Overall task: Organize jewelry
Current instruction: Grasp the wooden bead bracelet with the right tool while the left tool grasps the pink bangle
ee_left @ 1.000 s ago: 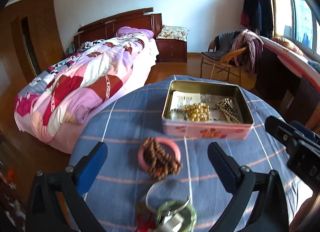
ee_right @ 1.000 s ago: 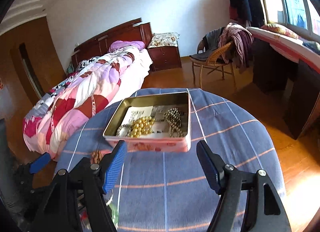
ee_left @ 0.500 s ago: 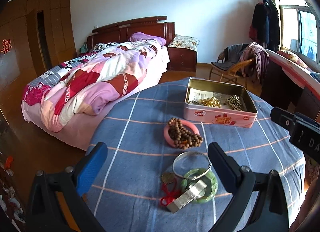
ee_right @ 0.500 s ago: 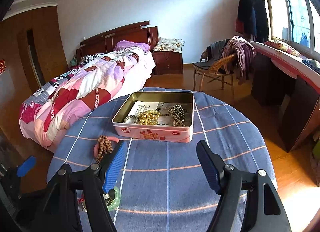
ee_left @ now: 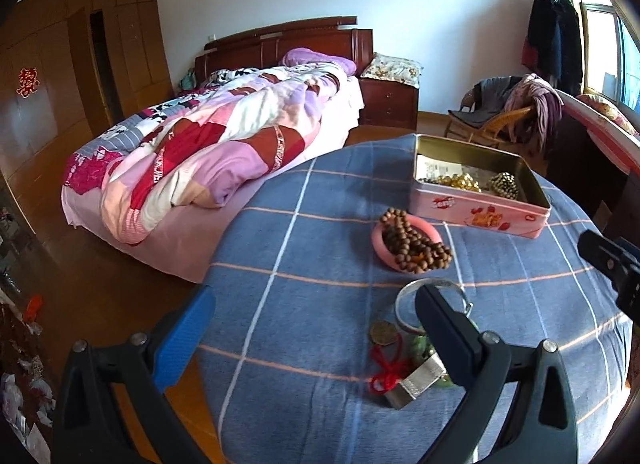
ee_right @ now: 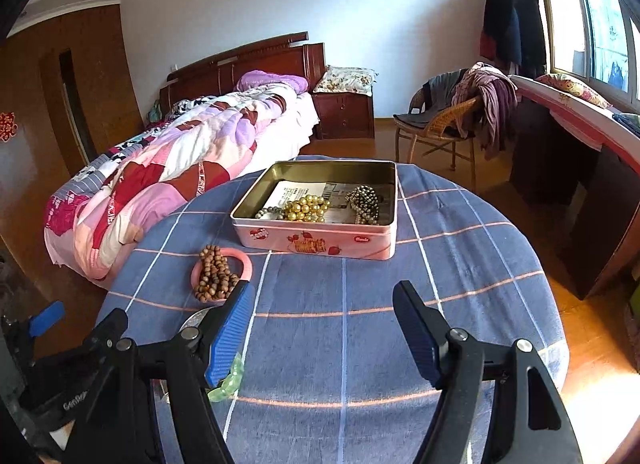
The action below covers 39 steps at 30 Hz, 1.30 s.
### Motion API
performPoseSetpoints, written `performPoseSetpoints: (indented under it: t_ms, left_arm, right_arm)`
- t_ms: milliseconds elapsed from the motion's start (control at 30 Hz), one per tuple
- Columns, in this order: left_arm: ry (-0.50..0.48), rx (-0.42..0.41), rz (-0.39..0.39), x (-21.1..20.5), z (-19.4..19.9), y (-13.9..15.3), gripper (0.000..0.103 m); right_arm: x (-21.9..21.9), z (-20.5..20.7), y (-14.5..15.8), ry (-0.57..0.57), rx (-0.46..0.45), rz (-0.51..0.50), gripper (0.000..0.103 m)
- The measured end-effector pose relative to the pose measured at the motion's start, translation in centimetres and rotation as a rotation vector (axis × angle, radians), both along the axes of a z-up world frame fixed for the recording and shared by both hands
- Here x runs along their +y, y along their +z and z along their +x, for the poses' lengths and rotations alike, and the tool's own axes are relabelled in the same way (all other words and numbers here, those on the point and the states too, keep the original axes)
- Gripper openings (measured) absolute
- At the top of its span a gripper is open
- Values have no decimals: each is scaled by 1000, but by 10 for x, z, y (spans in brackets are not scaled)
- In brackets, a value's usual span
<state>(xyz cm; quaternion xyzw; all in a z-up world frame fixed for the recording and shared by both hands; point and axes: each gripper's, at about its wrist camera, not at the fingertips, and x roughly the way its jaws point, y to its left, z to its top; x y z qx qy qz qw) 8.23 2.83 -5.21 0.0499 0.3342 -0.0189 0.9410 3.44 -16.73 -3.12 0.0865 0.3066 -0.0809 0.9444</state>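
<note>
Both grippers are easing back from the tin [ee_right: 316, 242]; left gripper [ee_left: 316, 328] and right gripper [ee_right: 322, 328] are hanging open, empty. Two bead strands are sitting in it; four pieces are lying outside, near the fingers.

Left gripper [ee_left: 316, 328]: seen from its own wrist camera, two black arms end in blue-padded fingers [ee_left: 184, 338], spread wide with nothing clamped between them, angled downward toward the counter [ee_left: 320, 264]. Right gripper [ee_right: 324, 328]: likewise spread, blue pads facing one another across an empty gap, tilted downward over the counter. In the right wrist view, a blue fingertip of the left gripper shows at the lower left edge. In the left wrist view, the black body of the right gripper shows at the right edge. No hand or sleeve is visible.
</note>
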Motion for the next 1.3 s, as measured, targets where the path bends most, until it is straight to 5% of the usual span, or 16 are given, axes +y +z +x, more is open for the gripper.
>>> performPoseSetpoints:
  t_ms: [500, 733, 833, 1167, 1300]
  left_arm:
    - [-8, 25, 10, 13, 5, -10, 102]
    - [-34, 73, -42, 35, 6, -27, 97]
    - [-30, 86, -48, 38, 10, -32, 94]
    - [-31, 105, -72, 49, 22, -35, 91]
    - [-28, 107, -71, 54, 28, -35, 91]
  right_arm:
    - [18, 4, -8, 81, -2, -24, 72]
    - [18, 19, -24, 145, 38, 57, 69]
    - [25, 35, -24, 200, 45, 81, 52]
    - [77, 138, -51, 369, 156, 72, 50]
    - [87, 166, -78, 395, 277, 79, 43]
